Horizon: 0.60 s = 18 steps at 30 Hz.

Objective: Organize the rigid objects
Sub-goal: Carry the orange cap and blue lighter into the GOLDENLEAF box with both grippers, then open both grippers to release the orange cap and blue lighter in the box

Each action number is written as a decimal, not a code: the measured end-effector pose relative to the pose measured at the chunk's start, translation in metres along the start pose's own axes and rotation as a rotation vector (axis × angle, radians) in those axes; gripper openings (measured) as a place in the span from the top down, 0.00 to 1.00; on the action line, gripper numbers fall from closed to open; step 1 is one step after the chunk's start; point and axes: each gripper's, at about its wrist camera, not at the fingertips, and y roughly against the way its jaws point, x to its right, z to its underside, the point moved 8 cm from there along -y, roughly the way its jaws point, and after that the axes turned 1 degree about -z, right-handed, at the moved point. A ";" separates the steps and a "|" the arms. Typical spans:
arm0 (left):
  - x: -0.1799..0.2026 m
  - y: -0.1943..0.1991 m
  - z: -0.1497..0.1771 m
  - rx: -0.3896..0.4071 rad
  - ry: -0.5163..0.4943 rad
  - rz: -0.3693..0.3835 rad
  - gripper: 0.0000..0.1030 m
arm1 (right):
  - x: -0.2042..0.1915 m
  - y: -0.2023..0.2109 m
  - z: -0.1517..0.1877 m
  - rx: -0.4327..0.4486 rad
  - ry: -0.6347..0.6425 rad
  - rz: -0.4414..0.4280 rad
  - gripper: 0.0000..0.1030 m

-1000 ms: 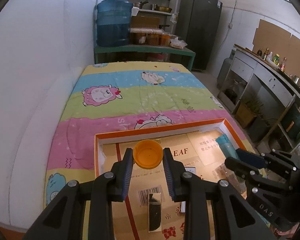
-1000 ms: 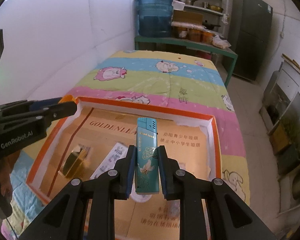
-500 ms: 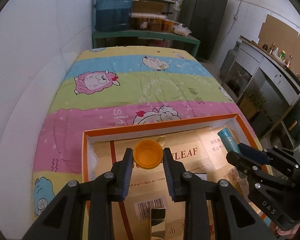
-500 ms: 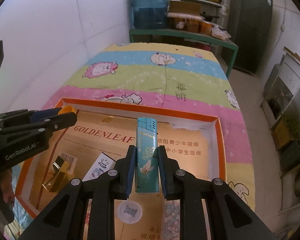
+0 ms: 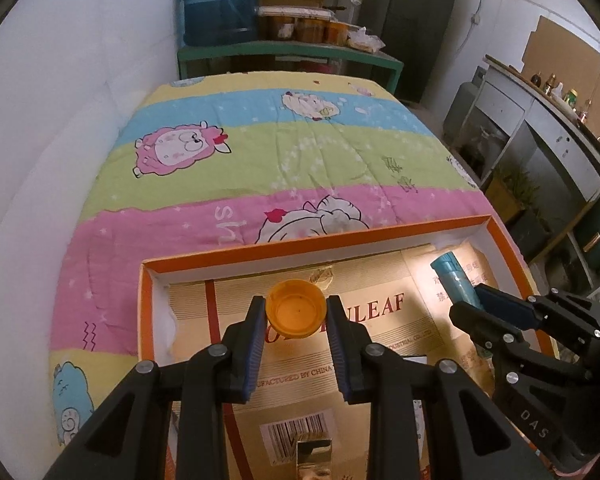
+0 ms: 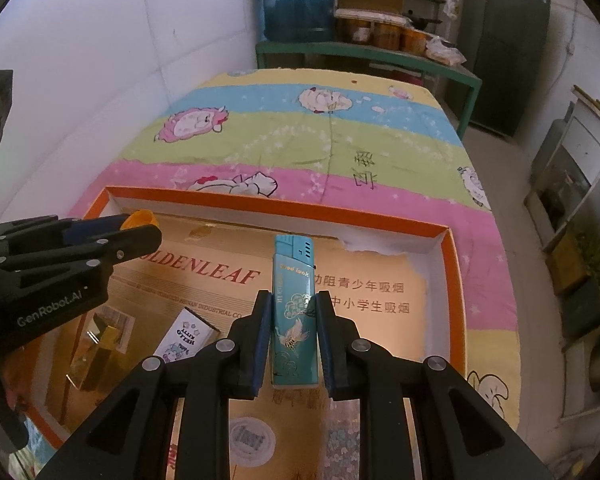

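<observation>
Left wrist: my left gripper [image 5: 296,314] pinches the cap [image 5: 295,311] near the tray's [image 5: 380,236] far-left corner, my right gripper [image 6: 290,312] clamps the lighter [image 6: 293,312] mid-tray; risk: round cap squirts sideways if tilted.

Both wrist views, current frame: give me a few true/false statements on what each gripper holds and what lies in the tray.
1. The left gripper holds an orange cap between its fingers. True.
2. The right gripper is open and holds nothing. False: it is shut on a teal lighter.
3. Both held items hang over the orange-rimmed tray. True.
4. The tray holds nothing else. False: a gold box and a small white box lie in it.
5. The lighter lies flat on the quilt. False: it is gripped above the tray.
</observation>
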 end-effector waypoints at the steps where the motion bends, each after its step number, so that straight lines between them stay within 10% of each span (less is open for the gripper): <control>1: 0.001 -0.001 0.000 -0.003 -0.002 0.000 0.71 | 0.000 -0.001 0.000 -0.003 0.001 -0.001 0.78; 18: 0.004 -0.021 0.008 -0.064 -0.022 -0.011 0.70 | 0.000 -0.021 0.003 -0.071 -0.003 -0.003 0.78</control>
